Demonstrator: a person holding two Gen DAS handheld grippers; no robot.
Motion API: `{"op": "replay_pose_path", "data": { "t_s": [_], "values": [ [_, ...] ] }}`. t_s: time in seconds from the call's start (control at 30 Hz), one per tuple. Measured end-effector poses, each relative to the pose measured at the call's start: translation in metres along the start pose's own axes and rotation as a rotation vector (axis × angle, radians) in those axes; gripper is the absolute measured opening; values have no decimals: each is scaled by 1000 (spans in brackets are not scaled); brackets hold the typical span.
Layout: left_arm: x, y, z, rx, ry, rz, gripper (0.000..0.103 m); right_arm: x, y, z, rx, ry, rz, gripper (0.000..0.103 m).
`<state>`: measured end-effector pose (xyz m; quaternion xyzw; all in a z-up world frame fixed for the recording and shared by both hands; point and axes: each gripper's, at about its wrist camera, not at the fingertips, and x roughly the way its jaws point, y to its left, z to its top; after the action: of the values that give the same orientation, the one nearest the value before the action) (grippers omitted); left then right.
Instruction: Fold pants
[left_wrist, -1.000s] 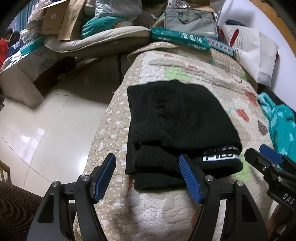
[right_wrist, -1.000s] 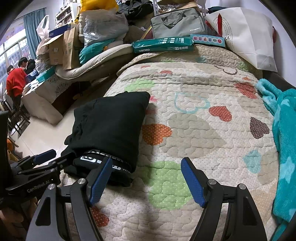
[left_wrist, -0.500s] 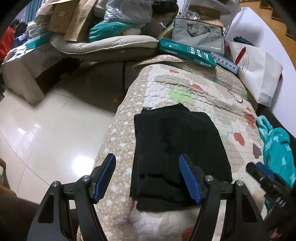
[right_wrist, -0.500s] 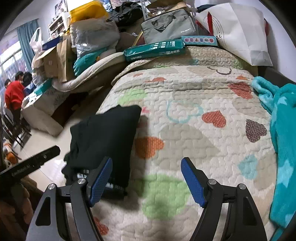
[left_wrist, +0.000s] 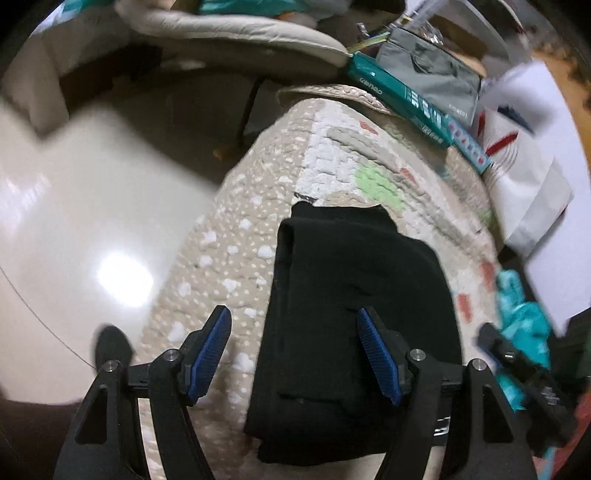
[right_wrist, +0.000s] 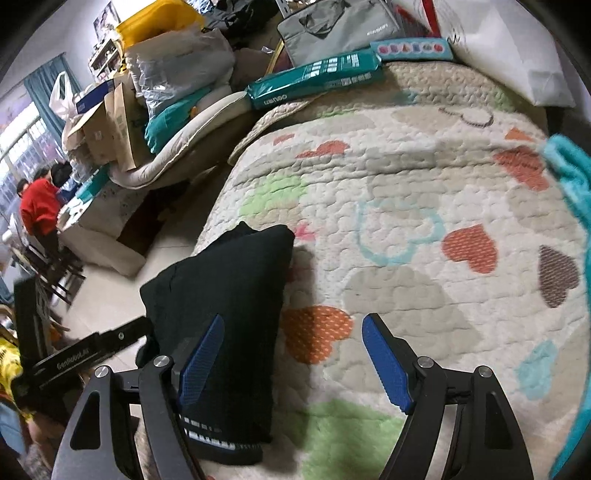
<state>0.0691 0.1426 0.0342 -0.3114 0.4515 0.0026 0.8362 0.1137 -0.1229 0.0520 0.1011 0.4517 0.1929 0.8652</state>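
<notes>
The big quilt (right_wrist: 424, 221) covers the bed, and it is our landmark. The black pants (left_wrist: 354, 317) lie on the quilt near its left edge, by the floor side. They look folded into a neat block already, with the striped waistband (right_wrist: 210, 439) at the near end.

The left gripper (left_wrist: 293, 354) hangs above the pants, jaws wide apart, holding nothing. The right gripper (right_wrist: 291, 358) hangs over the quilt just beside the pants, also spread wide and empty.

To finish well, I think both grippers should lift away slowly and not bump the block, so the fold stays flat and square.
</notes>
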Motion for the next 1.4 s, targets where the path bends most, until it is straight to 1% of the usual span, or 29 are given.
{"op": "replay_pose_path", "data": {
  "t_s": [0.07, 0.17, 0.27, 0.4, 0.47, 0.53, 0.63, 0.67, 0.8, 0.87, 0.93, 1.03, 1.17, 1.4],
  "values": [
    [2, 1, 0, -19, 16, -69, 70, 7, -3, 1, 24, 4, 26, 83],
    [6, -11, -3, 22, 24, -122, 70, 19, -8, 5, 73, 14, 85, 84],
    [12, -20, -5, 64, 25, -84, 72, 34, -11, 10, 113, 26, 122, 85],
    [21, -14, -5, 48, 53, -75, 73, 51, -14, 13, 154, 56, 150, 85],
    [23, -14, -7, 62, 50, -45, 73, 52, -14, 13, 162, 51, 162, 85],
    [22, -21, -12, 135, 36, 44, 73, 52, -16, 13, 169, 42, 177, 85],
    [11, -37, -19, 225, 6, 129, 73, 52, -24, 15, 189, 37, 195, 85],
    [7, -41, -21, 245, -3, 148, 73, 51, -28, 16, 201, 33, 195, 85],
    [-8, -52, -25, 262, -23, 236, 73, 42, -45, 15, 239, -4, 179, 86],
    [-14, -57, -26, 269, -35, 267, 73, 39, -51, 14, 256, -15, 165, 86],
    [-20, -60, -28, 274, -51, 299, 73, 35, -55, 12, 280, -25, 174, 86],
    [-30, -61, -32, 261, -64, 318, 73, 31, -55, 10, 290, -31, 184, 86],
    [-39, -58, -33, 225, -62, 322, 73, 29, -47, 7, 245, -28, 166, 86],
    [-51, -55, -35, 184, -71, 307, 73, 21, -42, 7, 227, -45, 163, 86]
  ]
}}
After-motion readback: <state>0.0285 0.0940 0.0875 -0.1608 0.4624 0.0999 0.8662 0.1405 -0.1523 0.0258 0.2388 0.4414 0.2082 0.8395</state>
